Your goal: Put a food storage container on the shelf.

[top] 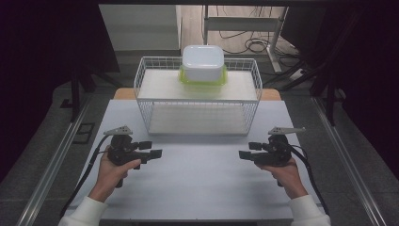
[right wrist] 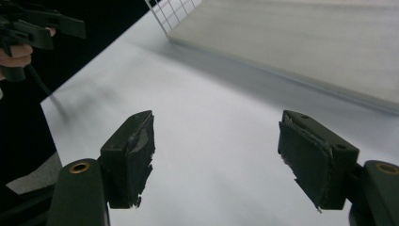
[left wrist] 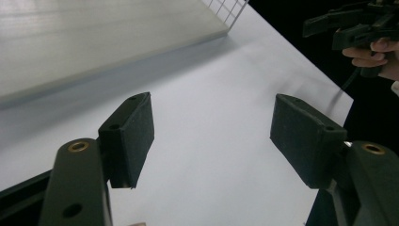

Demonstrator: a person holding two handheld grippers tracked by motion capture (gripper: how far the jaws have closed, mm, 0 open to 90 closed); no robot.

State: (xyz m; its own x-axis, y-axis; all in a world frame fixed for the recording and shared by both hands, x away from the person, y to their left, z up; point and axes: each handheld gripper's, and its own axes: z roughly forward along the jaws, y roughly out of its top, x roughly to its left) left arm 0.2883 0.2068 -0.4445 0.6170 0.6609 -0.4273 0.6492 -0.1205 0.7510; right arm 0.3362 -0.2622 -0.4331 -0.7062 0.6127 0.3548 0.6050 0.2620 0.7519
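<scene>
Both grippers, left (top: 153, 149) & right (top: 248, 149), sat low over table (top: 197, 188), jaws apart, nothing between, facing inward. Container (top: 203, 62) rested atop wire rack (top: 141, 77), well apart — prob. next reach target.

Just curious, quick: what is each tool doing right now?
Left tool: open, holding nothing.
Right tool: open, holding nothing.

White sleeves (top: 308, 212); black tools (top: 151, 149) with grey plates, brass-looking screws, trailing cables.

Left gripper (top: 151, 149), right gripper (top: 249, 149) (jaws apart) face inward over table (top: 202, 183).
</scene>
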